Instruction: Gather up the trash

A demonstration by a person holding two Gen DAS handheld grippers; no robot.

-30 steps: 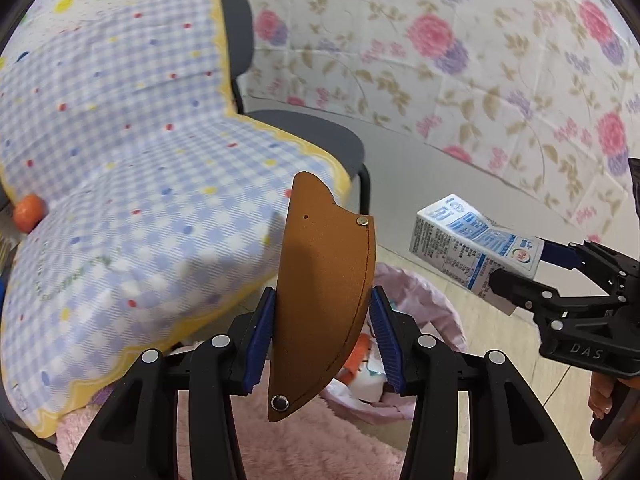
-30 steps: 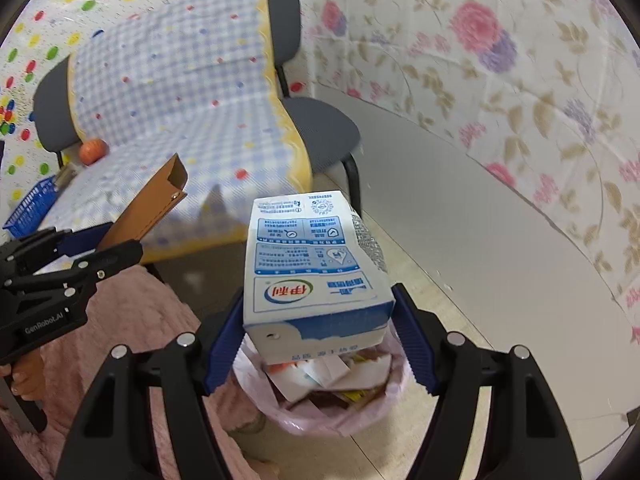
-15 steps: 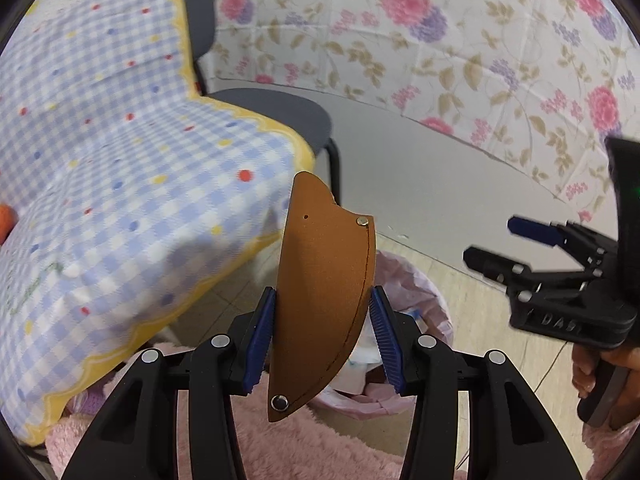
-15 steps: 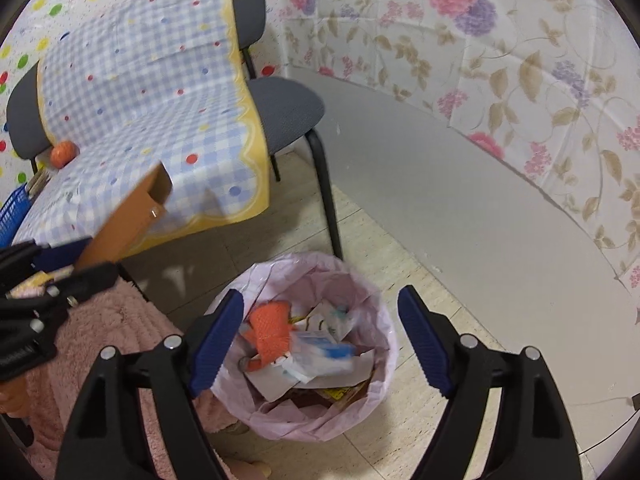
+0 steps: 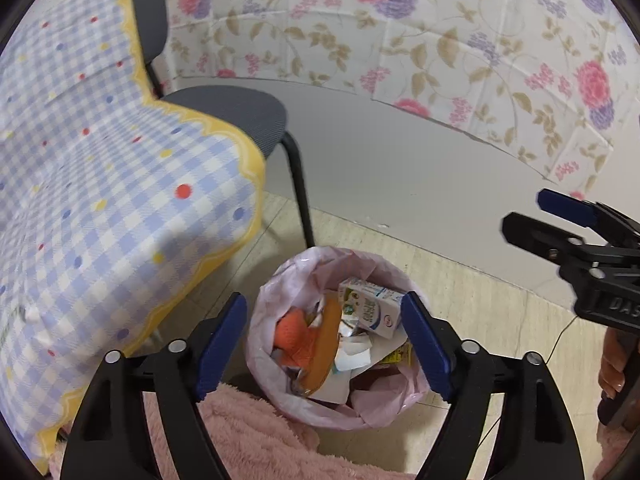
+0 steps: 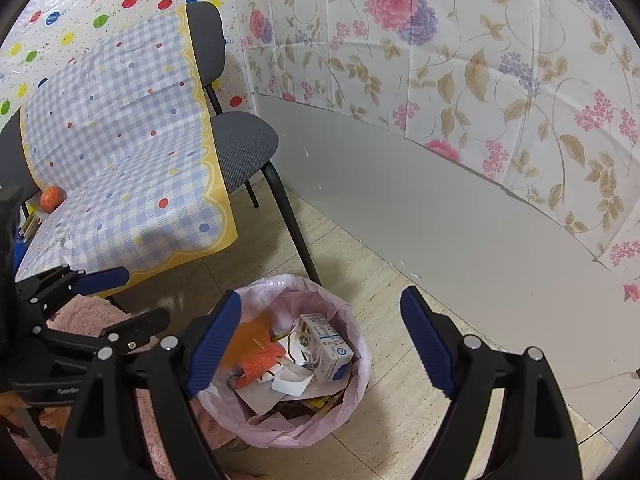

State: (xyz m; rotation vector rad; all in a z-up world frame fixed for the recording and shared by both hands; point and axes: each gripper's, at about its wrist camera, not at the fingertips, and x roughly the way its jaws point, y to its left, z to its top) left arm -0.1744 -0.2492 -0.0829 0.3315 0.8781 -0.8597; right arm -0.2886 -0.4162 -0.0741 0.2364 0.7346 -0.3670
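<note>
A bin lined with a pink bag [image 5: 280, 276] [image 6: 352, 320] stands on the floor beneath both grippers. In it lie a blue-and-white milk carton [image 5: 370, 308] [image 6: 326, 346], a brown leather piece [image 5: 324, 340] [image 6: 250, 336], blurred, an orange item [image 5: 292, 332] and paper scraps. My left gripper [image 5: 322, 308] [image 6: 140, 296] hangs over the bin with its jaws opening and nothing between them. My right gripper [image 6: 320, 300] [image 5: 532, 216] is also above the bin, jaws opening and empty.
A grey chair draped with a blue checked cloth [image 5: 120, 200] [image 6: 120, 140] stands left of the bin, its black leg [image 5: 298, 184] close to the rim. A pink fluffy rug [image 5: 260, 440] lies in front. An orange ball [image 6: 51, 199] rests on the cloth. A grey wall base runs behind.
The carton left the right gripper and lies in the bin. The left jaws spread and the brown leather piece dropped into the bin. Both grippers moved over the bin.
</note>
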